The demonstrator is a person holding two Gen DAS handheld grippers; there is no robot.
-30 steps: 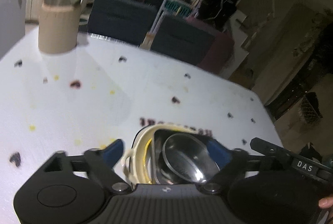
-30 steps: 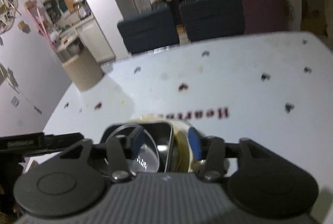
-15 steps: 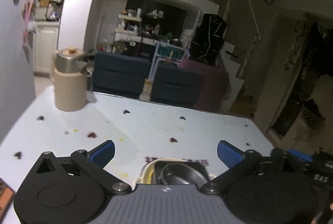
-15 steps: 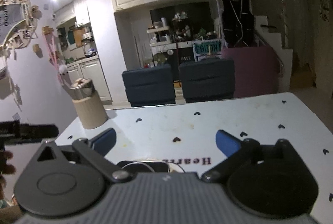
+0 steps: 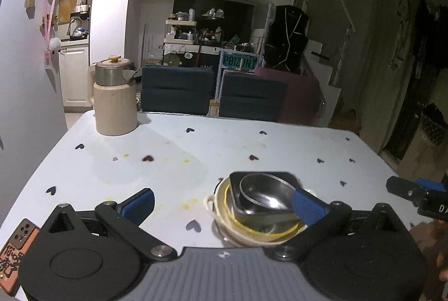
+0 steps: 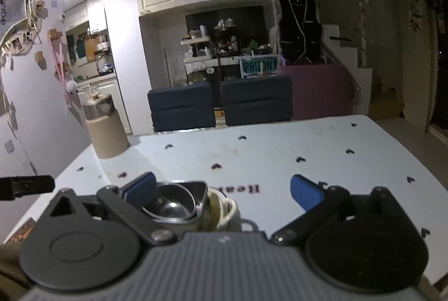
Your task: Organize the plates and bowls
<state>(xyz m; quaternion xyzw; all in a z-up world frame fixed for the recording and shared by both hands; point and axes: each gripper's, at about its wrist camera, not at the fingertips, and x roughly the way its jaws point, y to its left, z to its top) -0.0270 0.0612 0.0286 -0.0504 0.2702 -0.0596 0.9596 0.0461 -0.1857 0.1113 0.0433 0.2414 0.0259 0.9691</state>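
Note:
A stack of dishes stands on the white table (image 5: pixel 196 155): a cream bowl with a yellow rim (image 5: pixel 246 231) holds a squarish steel dish (image 5: pixel 238 206), and a round steel bowl (image 5: pixel 266 192) sits inside that. My left gripper (image 5: pixel 222 203) is open, its blue right pad in front of the stack without touching it. In the right wrist view the same cream bowl (image 6: pixel 226 214), steel dish (image 6: pixel 200 193) and round bowl (image 6: pixel 170 206) lie just beyond my open right gripper (image 6: pixel 224 189), behind its left pad. Nothing is held by either gripper.
A beige kettle with a steel top (image 5: pixel 113 96) stands at the table's far left corner. Two dark blue chairs (image 5: pixel 176 89) are behind the far edge. An orange card (image 5: pixel 14 253) lies at the near left. The other gripper's tip (image 5: pixel 414 192) shows at right.
Both grippers have pulled back and risen from the stack, so the room now fills the views. The right gripper's jaws widened from around the dishes to fully open.

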